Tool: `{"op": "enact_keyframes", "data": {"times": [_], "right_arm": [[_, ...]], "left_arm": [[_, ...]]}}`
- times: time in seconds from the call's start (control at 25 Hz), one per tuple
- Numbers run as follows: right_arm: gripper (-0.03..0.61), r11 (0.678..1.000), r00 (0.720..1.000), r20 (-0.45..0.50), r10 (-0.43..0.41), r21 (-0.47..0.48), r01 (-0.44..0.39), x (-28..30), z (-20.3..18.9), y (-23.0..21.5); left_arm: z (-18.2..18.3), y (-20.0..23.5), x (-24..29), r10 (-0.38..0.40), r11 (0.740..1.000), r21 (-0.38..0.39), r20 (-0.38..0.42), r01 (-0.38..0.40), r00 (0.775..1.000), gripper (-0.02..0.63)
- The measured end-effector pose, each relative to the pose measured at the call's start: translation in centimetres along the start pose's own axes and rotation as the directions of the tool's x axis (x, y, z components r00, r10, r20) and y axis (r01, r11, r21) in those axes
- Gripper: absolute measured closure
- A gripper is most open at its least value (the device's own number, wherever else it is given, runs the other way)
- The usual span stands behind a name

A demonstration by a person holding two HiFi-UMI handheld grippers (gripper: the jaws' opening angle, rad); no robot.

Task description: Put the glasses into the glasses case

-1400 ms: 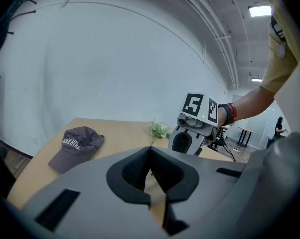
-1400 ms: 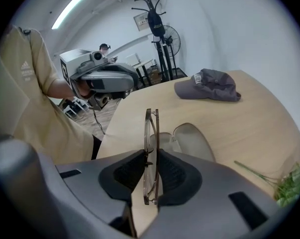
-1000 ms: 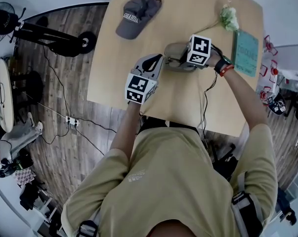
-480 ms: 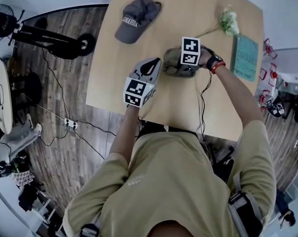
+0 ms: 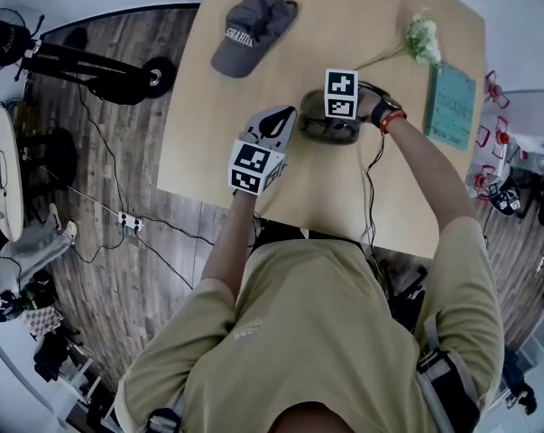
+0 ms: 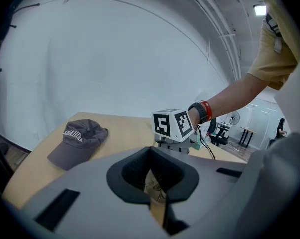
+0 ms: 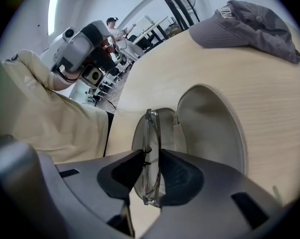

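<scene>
The grey glasses case [image 5: 318, 132] lies open on the wooden table [image 5: 344, 197], its lid [image 7: 209, 128] swung to the right. Thin-framed folded glasses [image 7: 150, 153] stand on edge between the pads of my right gripper [image 7: 150, 171], right over the case's lower half [image 7: 138, 133]. The jaws are opening, with both pads still against the frame. In the head view the right gripper [image 5: 330, 123] sits on top of the case. My left gripper [image 5: 279, 120] hovers just left of the case, its jaws [image 6: 154, 183] a narrow slit apart with nothing in them.
A grey cap [image 5: 252, 30] lies at the table's far left. A white flower [image 5: 422, 36] and a green book [image 5: 449, 102] are at the far right. A cable [image 5: 373, 179] trails from the right wrist across the table. The table's near edge is close to the person.
The right gripper has come down with the glasses onto the open case and tipped more steeply. The left gripper has barely moved.
</scene>
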State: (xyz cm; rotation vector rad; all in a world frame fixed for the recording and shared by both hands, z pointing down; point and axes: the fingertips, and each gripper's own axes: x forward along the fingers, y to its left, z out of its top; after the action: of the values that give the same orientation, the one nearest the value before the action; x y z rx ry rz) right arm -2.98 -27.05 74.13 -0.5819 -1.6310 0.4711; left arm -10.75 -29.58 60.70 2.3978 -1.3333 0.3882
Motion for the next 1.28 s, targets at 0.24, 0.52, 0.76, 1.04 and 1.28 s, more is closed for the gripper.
{"op": "enact_keyframes", "data": {"times": [0.24, 0.52, 0.76, 1.04, 1.28], "right_arm": [[0.423, 0.998, 0.998, -0.015, -0.061, 0.019, 0.061, 0.3, 0.0, -0.6], [0.362, 0.995, 0.995, -0.027, -0.097, 0.031, 0.098, 0.5, -0.1, -0.7], [0.325, 0.993, 0.994, -0.002, -0.11, 0.036, 0.11, -0.3, 0.1, -0.6], [0.296, 0.98, 0.98, 0.024, -0.197, 0.037, 0.196, -2.3, 0.2, -0.6], [0.295, 0.956, 0.954, 0.082, -0.29, 0.058, 0.286, -4.5, 0.2, 0.4]], "left_arm": [[-0.1, 0.1, -0.1, 0.004, 1.0, -0.009, -0.004, -0.004, 1.0, 0.592], [-0.2, 0.4, -0.4, 0.017, 1.0, -0.012, -0.009, -0.017, 1.0, 0.592], [-0.1, 0.4, -0.7, 0.02, 1.0, -0.014, -0.005, -0.02, 1.0, 0.592], [0.3, 0.3, -1.4, 0.027, 1.0, -0.012, 0.004, -0.027, 1.0, 0.592], [1.0, 0.4, -2.2, 0.071, 0.997, -0.006, 0.0, -0.071, 0.997, 0.592]]}}
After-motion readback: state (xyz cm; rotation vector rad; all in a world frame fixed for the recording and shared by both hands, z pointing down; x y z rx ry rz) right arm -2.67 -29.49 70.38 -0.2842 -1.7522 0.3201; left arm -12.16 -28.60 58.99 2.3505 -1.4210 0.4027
